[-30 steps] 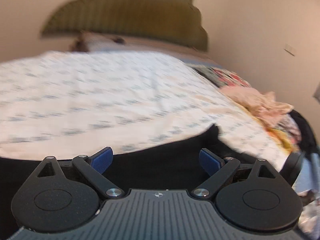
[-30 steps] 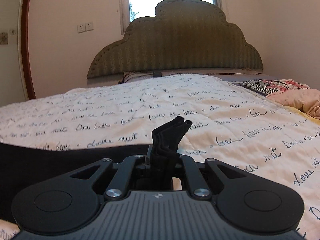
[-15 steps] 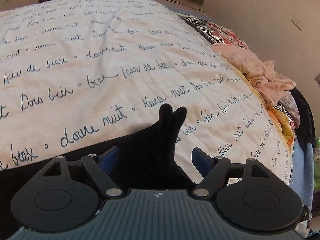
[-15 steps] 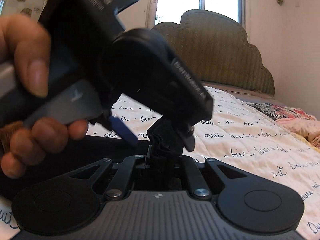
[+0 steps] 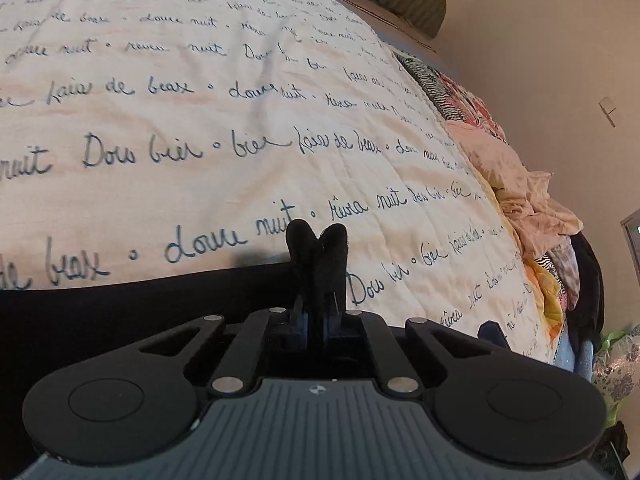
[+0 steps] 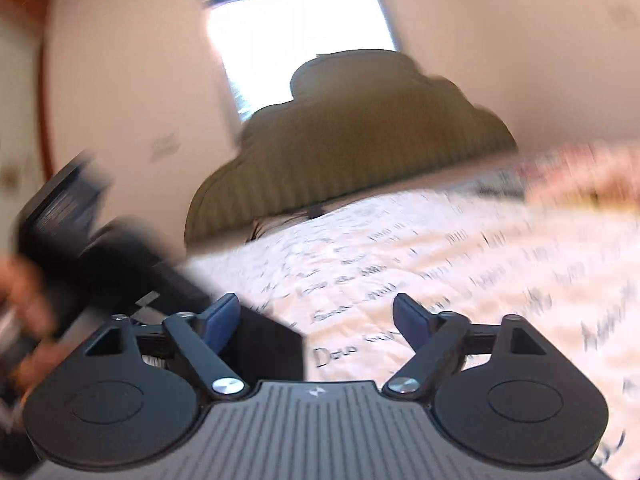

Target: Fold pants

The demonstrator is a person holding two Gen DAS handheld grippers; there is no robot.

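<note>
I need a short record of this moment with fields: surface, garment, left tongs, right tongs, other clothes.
surface: bed cover printed with handwriting
garment: black pants, lying along the near edge of the cover
left tongs: closing on a bunched corner of the pants
right tongs: opening, nothing between the pads
other clothes: pile of clothes at the right edge of the bed

Our left gripper (image 5: 318,320) tilts downward, its jaws closing, the blue fingers (image 5: 302,326) nearly together and pinching a fold of the black pants (image 5: 318,256) between them. Our right gripper (image 6: 316,320) points nearly level, its jaws opening, the blue fingers (image 6: 412,322) spread wide with nothing between them. In the blurred right wrist view, our left hand (image 6: 24,304) grips its handle at the left edge.
</note>
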